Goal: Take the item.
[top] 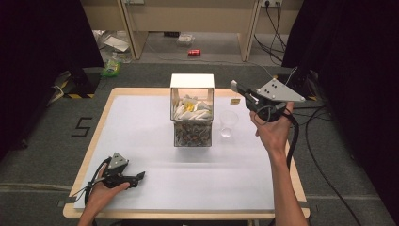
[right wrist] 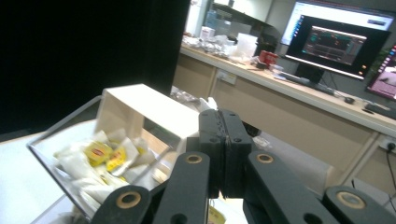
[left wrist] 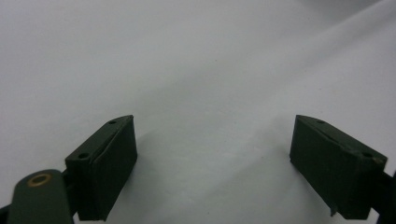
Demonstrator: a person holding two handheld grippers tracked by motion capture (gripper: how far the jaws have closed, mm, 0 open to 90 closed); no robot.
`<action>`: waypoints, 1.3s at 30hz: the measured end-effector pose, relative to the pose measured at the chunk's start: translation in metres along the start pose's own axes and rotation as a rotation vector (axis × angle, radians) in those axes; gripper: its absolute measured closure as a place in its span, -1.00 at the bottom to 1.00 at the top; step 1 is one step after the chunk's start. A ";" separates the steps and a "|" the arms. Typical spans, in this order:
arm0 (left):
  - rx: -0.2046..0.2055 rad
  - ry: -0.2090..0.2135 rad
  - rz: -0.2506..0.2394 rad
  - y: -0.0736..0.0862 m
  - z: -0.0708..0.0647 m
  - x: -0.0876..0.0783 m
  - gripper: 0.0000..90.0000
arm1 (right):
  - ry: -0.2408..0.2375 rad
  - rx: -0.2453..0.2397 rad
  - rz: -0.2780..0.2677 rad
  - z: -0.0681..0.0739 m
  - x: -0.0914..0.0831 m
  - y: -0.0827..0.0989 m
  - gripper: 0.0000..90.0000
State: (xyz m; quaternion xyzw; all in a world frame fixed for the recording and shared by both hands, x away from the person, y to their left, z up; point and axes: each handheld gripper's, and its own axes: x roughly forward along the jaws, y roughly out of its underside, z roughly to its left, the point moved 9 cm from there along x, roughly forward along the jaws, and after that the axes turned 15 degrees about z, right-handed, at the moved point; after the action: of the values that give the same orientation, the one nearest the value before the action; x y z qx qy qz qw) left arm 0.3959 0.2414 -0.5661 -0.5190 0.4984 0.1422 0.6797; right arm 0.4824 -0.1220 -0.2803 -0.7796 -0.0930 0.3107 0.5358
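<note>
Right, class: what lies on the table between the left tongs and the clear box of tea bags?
Nothing: the high view shows bare white table between the left tongs and the clear box.

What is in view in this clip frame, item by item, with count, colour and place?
table: one, white top with wooden edge, centre.
box: one, clear walls with white lid, table's far middle.
tea bags: many, white with yellow tags, upper part of the box.
cup: one, clear, just right of the box.
tag: one, small, yellow, hanging under the right gripper.
can: one, red, on the floor beyond the table.
left gripper: black, open, resting at the table's near left.
right gripper: black, shut, raised right of the box.
</note>
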 end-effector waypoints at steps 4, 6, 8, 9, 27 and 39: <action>0.001 0.000 0.000 0.000 0.000 0.000 -0.68 | 0.012 0.024 0.017 -0.006 0.009 0.015 1.00; 0.000 0.001 0.000 0.000 0.000 0.000 -0.68 | 0.021 0.032 0.027 -0.008 0.015 0.024 0.99; 0.001 -0.001 0.001 0.000 0.000 0.000 -0.68 | 0.022 0.045 0.037 -0.009 0.022 0.034 0.99; 0.001 -0.001 0.000 0.000 0.000 0.000 -0.68 | 0.022 0.045 0.037 -0.009 0.022 0.034 0.99; 0.000 0.000 -0.001 0.000 0.000 0.000 -0.68 | 0.010 0.068 0.098 -0.013 0.053 0.062 0.99; 0.000 0.000 -0.001 0.000 0.000 0.000 -0.68 | 0.003 0.058 0.136 -0.007 0.067 0.072 0.99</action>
State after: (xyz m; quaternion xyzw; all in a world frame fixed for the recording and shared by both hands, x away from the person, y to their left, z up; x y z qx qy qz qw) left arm 0.3959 0.2415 -0.5660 -0.5193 0.4980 0.1419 0.6798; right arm 0.5258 -0.1248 -0.3683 -0.7686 -0.0301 0.3480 0.5359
